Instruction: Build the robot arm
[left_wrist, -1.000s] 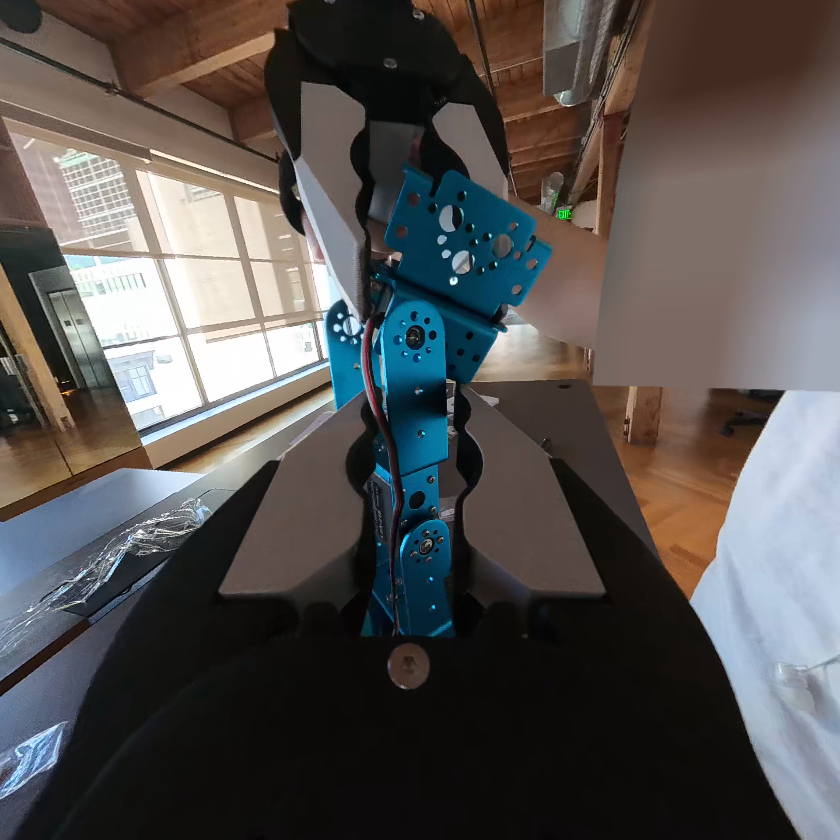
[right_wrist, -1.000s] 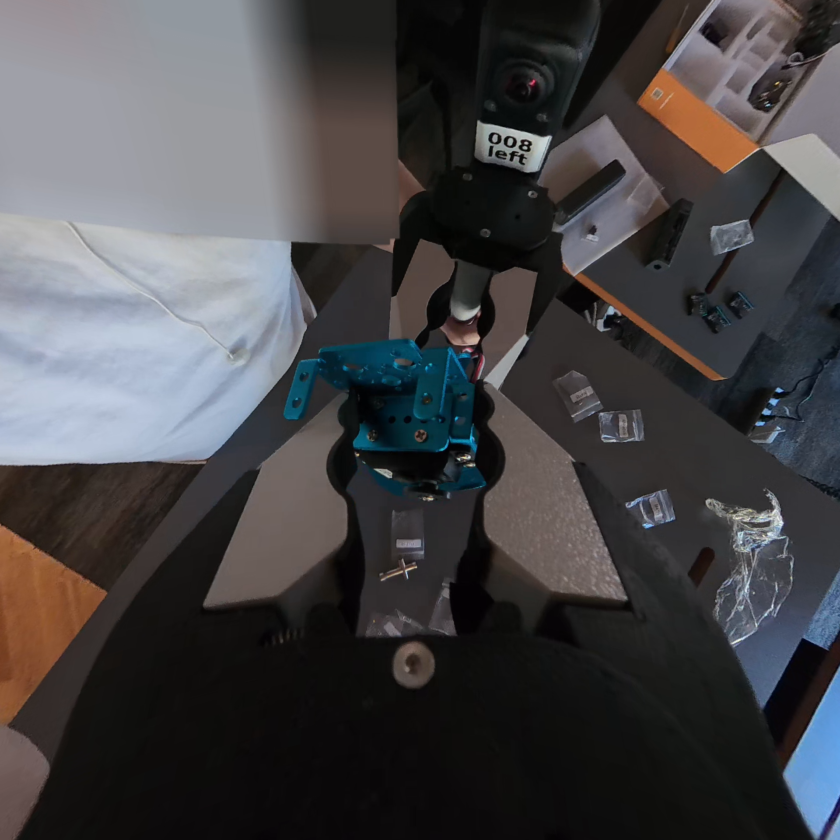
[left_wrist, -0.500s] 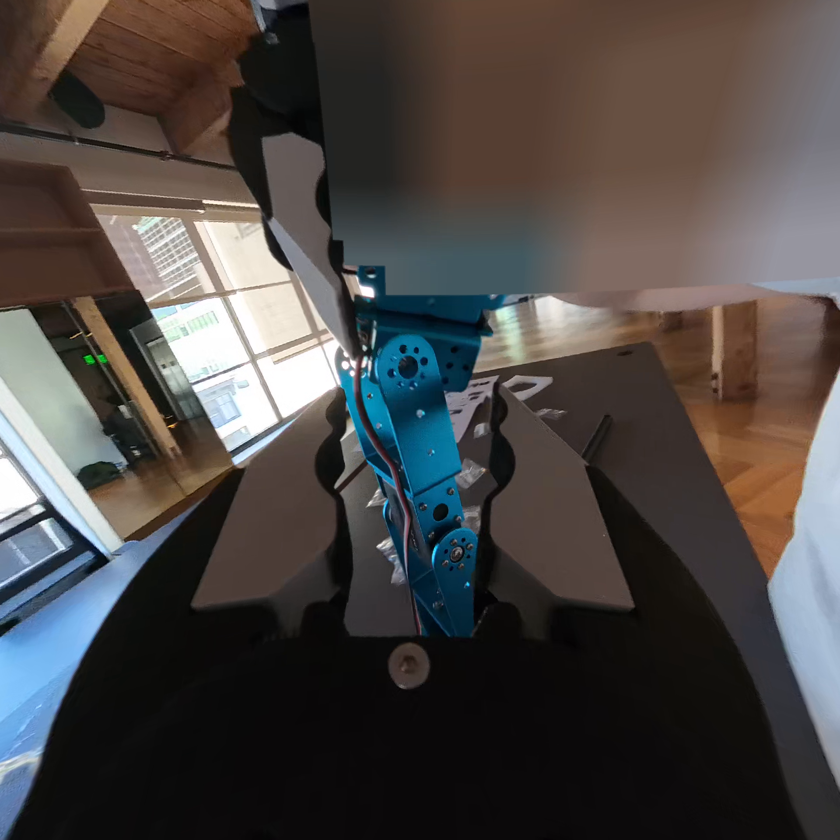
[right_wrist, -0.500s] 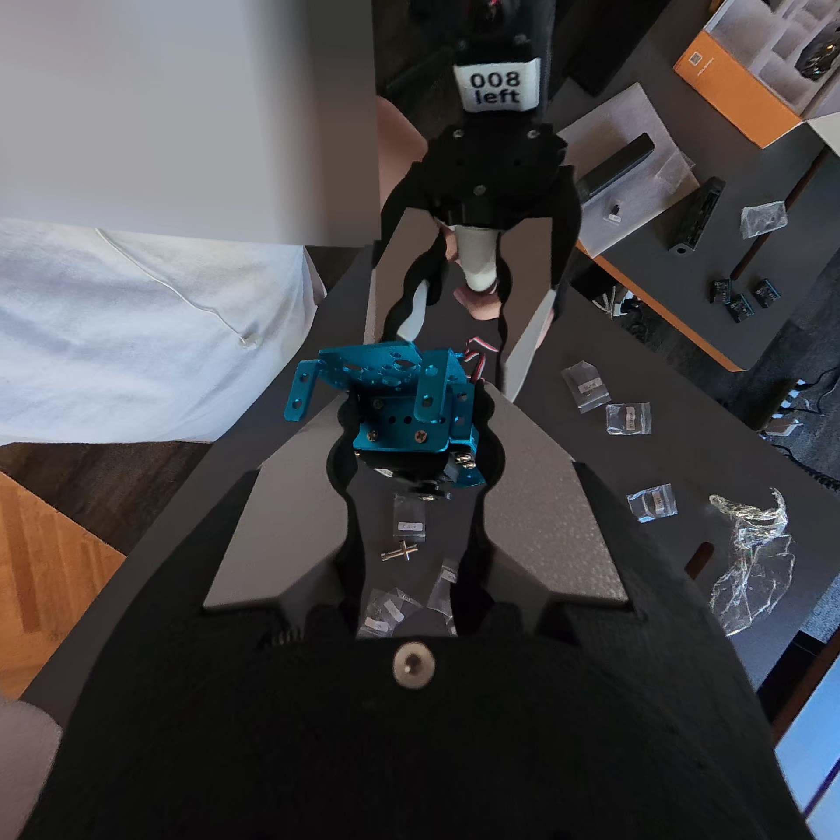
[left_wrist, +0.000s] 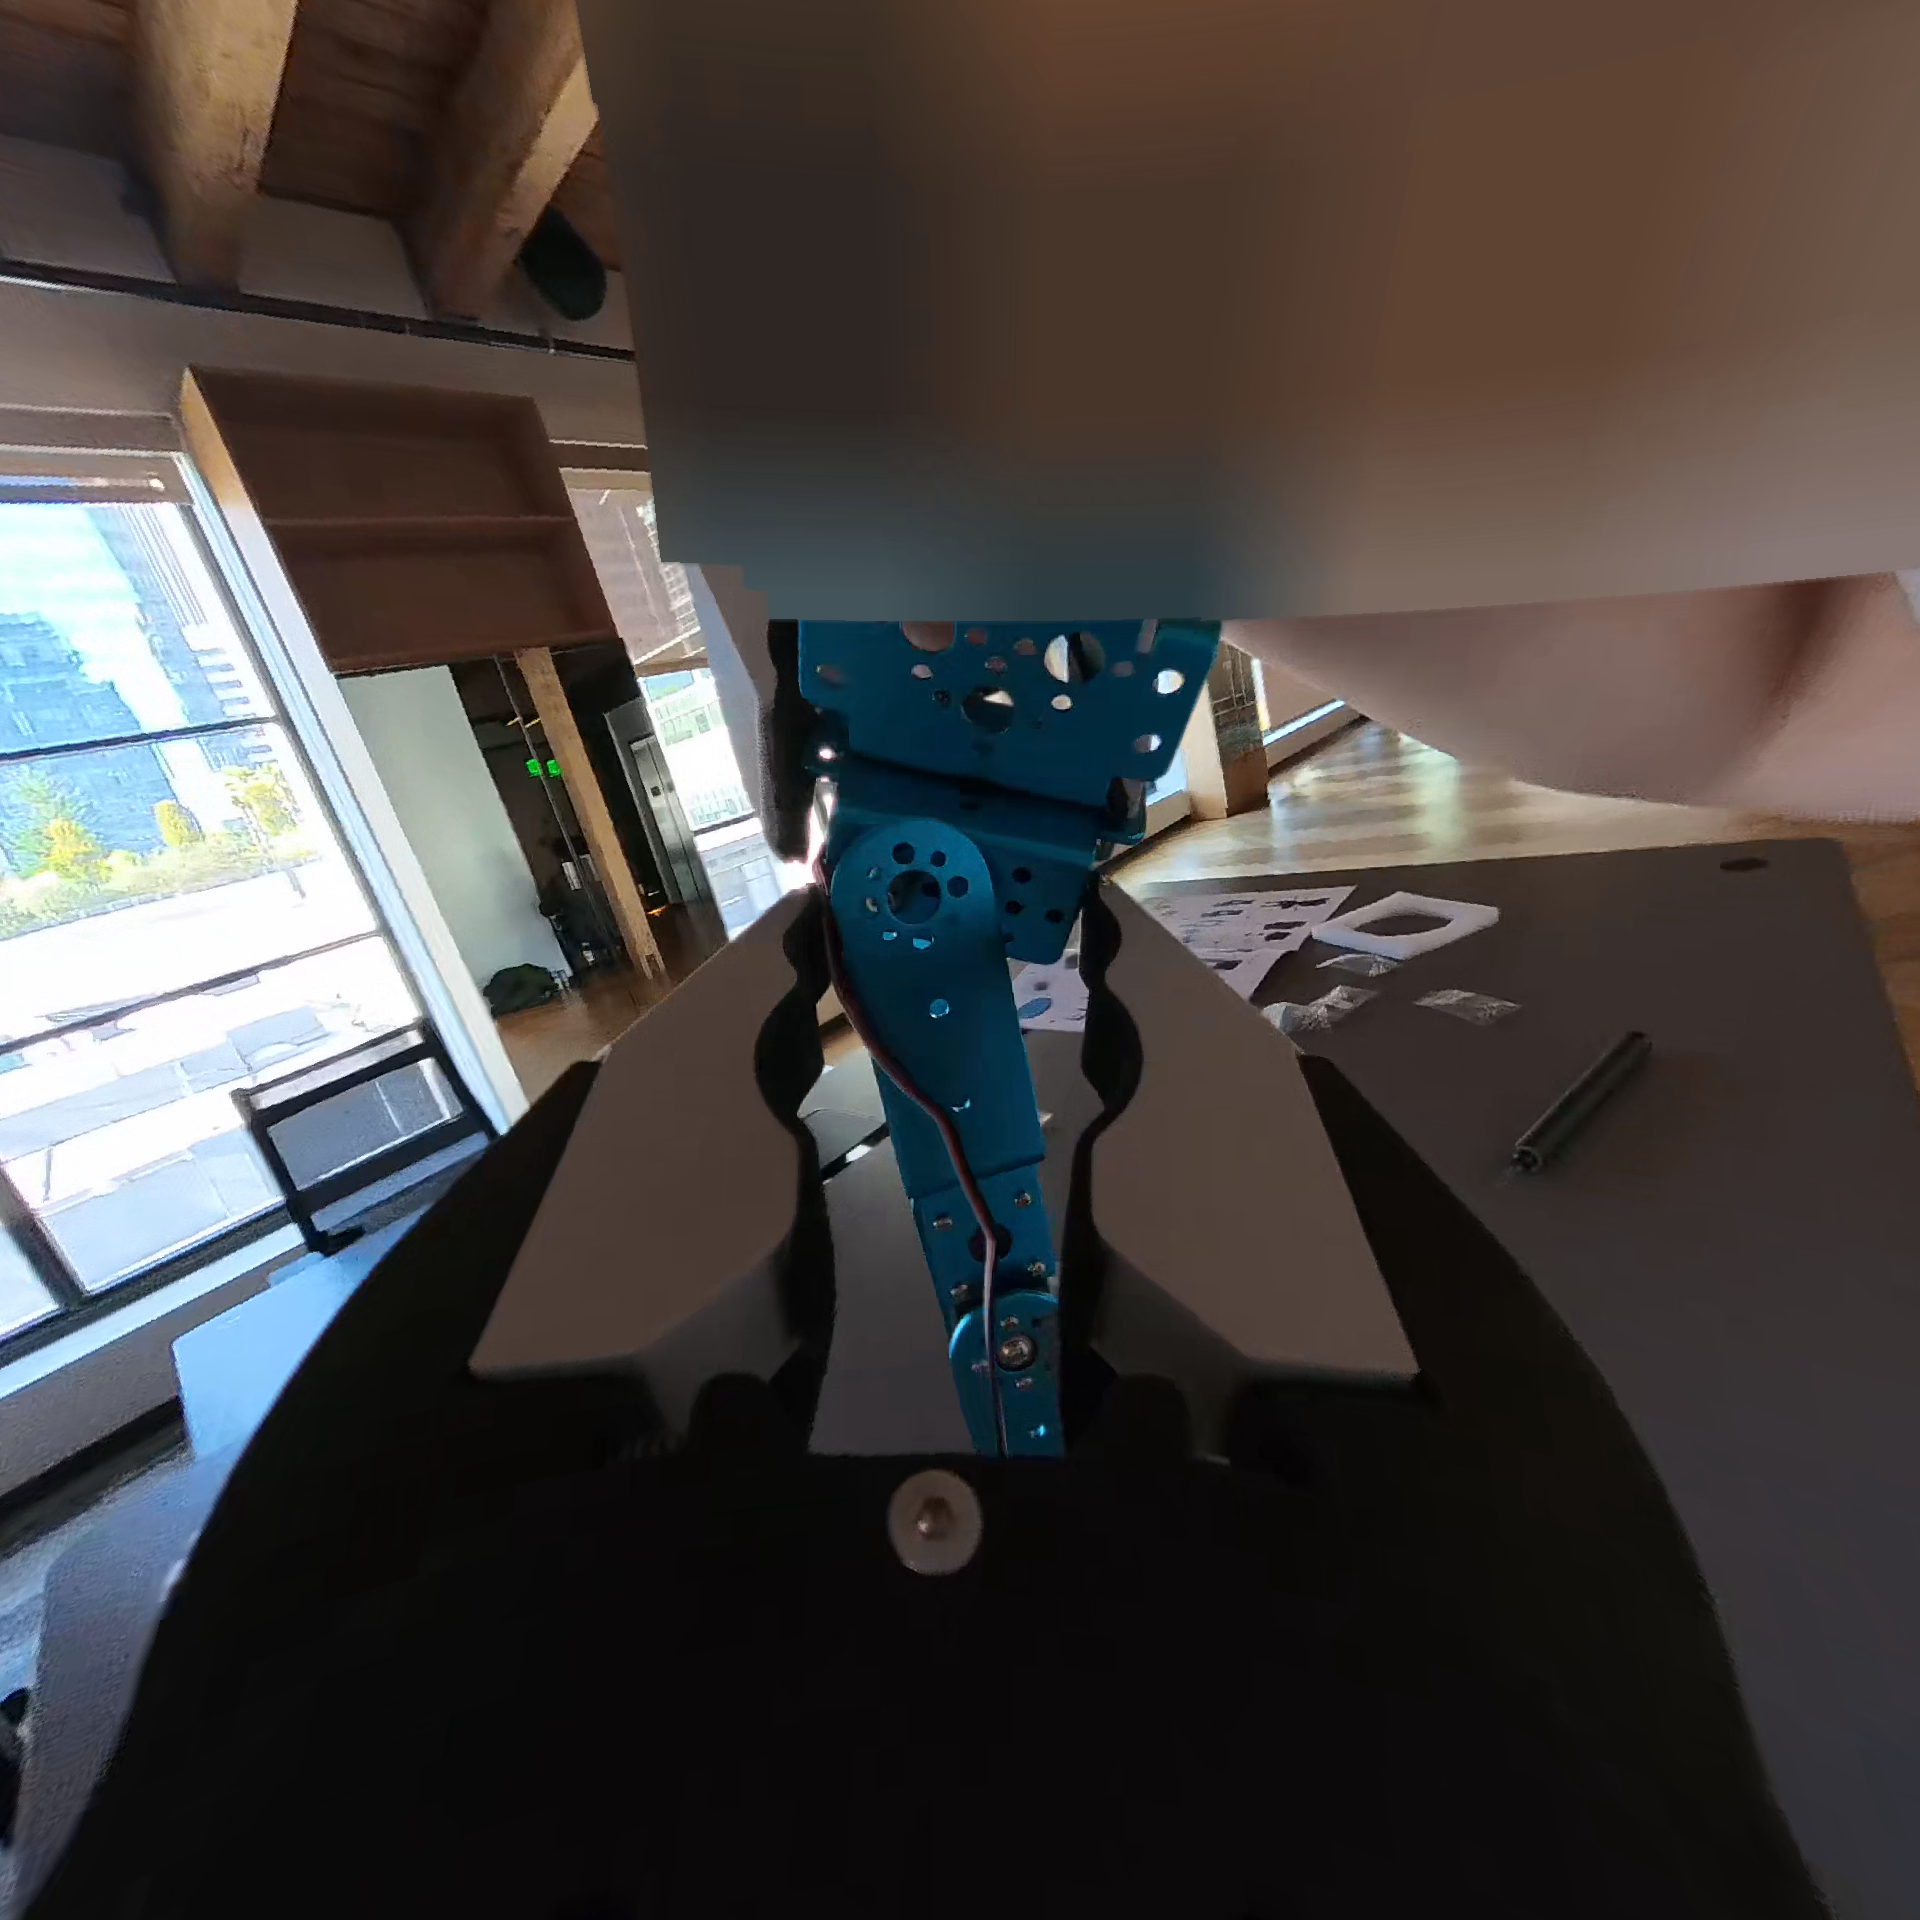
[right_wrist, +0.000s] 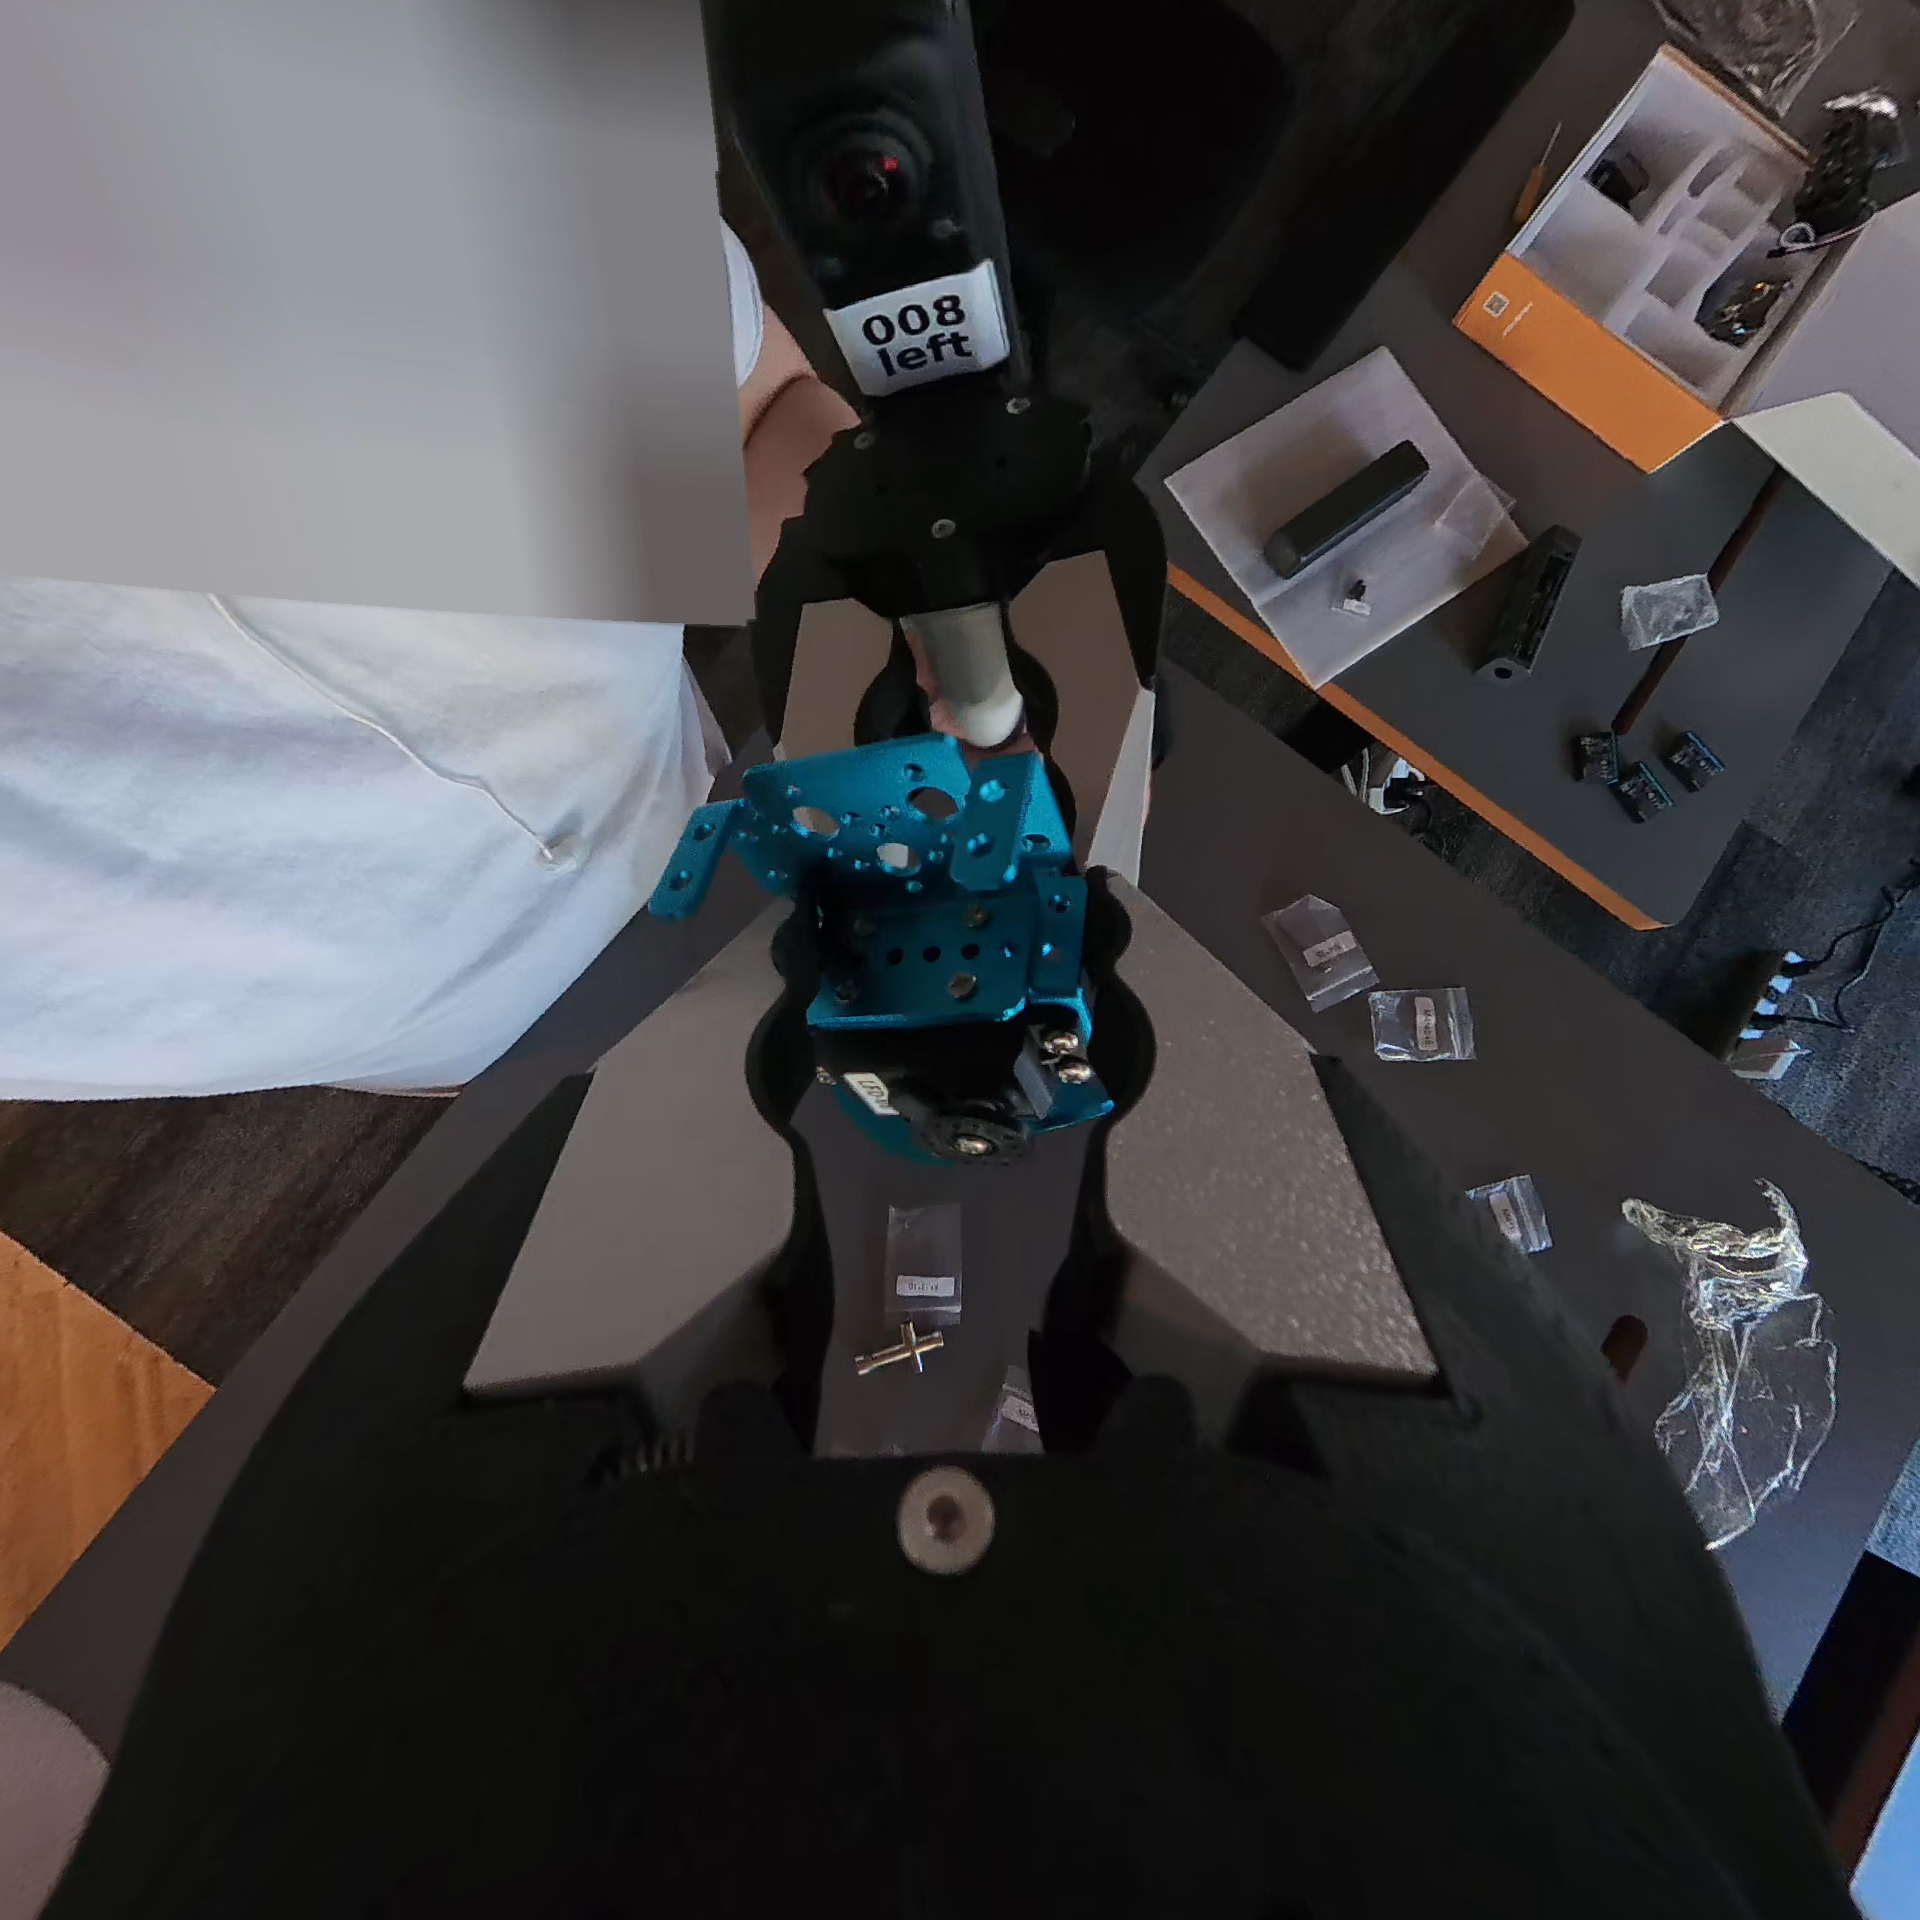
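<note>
The blue arm (left_wrist: 956, 1039) is a jointed run of perforated brackets, held in the air above the worktop (right_wrist: 1351, 1195) between the two tools. Its broad end, a plate full of holes over a boxy bracket with a black round hub beneath, sits in the right tongs (right_wrist: 940, 914). These are clamped on the boxy part, one finger on each side face. The narrow end reaches back between the fingers of the left tongs (left_wrist: 945, 935), which stand apart. A clear gap shows on one side of the arm, and I cannot tell whether the other side touches a pad. A red and white wire (left_wrist: 914, 1060) runs down the arm's face to its last joint.

By my judgement the right clamp carries all the weight at one end, so the long part may swing. A steady hold wants the pads flat on bracket faces, clear of the wire and the screw heads. The tongs should also stay level, so the joints do not fold.

A capped fingertip (right_wrist: 977, 686) rests at the plate's far edge. On the worktop below lie small bags (right_wrist: 1421, 1023), a cross-shaped key (right_wrist: 902, 1356) and crumpled film (right_wrist: 1745, 1351), with a black rod (left_wrist: 1579, 1101) farther off
</note>
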